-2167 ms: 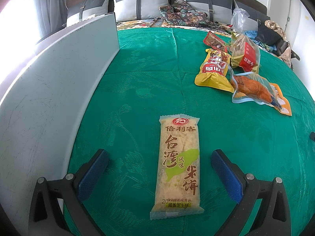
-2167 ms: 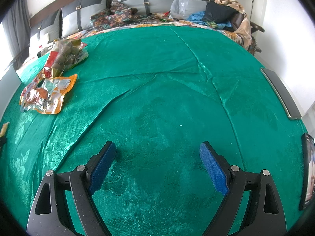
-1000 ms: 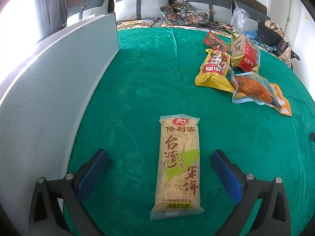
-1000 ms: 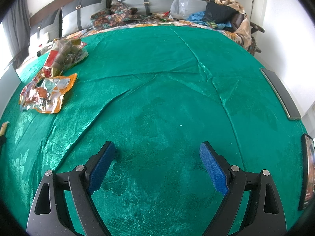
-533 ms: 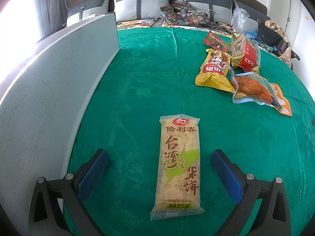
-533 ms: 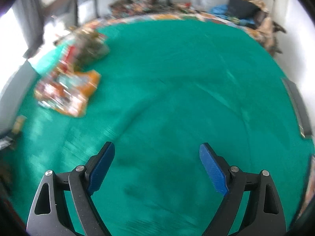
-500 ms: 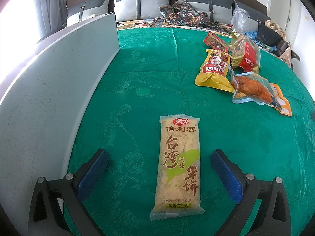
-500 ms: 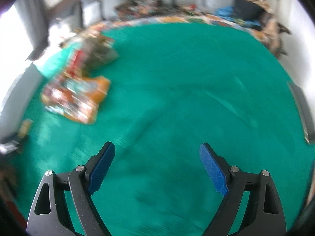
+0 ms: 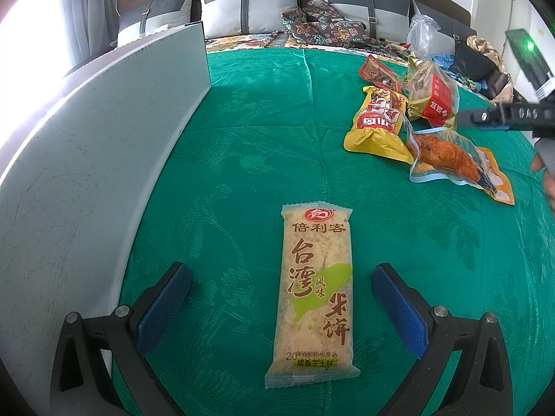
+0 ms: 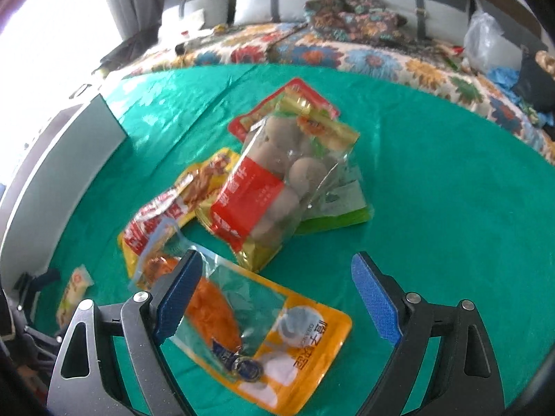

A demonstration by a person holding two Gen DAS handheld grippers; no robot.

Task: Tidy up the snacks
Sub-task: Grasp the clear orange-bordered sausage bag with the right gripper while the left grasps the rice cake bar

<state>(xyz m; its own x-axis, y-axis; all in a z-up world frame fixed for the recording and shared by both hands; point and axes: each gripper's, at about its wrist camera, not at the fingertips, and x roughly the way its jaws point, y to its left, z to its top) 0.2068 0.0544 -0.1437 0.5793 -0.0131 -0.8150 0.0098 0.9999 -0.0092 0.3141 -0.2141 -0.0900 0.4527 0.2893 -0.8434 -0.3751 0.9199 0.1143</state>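
My left tongs point(image 9: 281, 298) gape around one long pale rice-cracker packet point(image 9: 314, 294) on the green bedspread point(image 9: 263, 145), while my right tongs point(image 10: 274, 294), also released, hover over four heaped snack bags, the orange-edged clear pouch point(image 10: 263, 343) nearest.

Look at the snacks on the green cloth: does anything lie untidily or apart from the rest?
Four packets lie heaped, overlapping at different angles, the clear bag of brown balls tilted on top. The rice cracker bar lies alone, straight and flat.
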